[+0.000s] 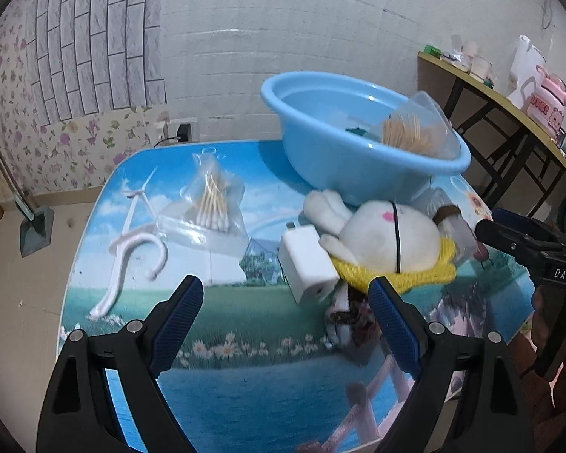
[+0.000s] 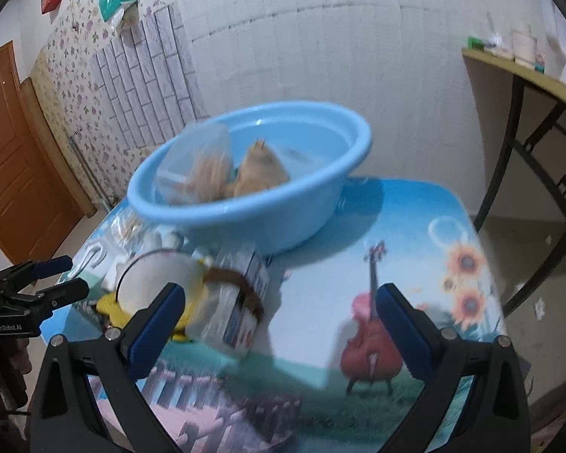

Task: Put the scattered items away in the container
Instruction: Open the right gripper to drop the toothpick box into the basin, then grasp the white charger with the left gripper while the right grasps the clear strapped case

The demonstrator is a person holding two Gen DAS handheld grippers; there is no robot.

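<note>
Both grippers hung spread and empty over the table (image 1: 245, 377), apparently between picks: the left gripper (image 1: 285, 309) low centre, facing the charger (image 1: 307, 264) and plush (image 1: 388, 241); the right gripper (image 2: 279, 317) beside a clear packet (image 2: 237, 302). The basin (image 1: 358, 158), upper centre, already held a toothpick tub (image 1: 415, 128). Only the left view showed the swab bag (image 1: 211, 204) and white hook (image 1: 132, 249) at mid-left; the right view was blurred.

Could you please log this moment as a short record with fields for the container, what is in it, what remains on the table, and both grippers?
container: blue basin, at the table's far edge
in it: clear tub of toothpicks
on table: plush toy, white charger, bag of cotton swabs, white plastic hook
left gripper: open, empty
right gripper: open, empty
</note>
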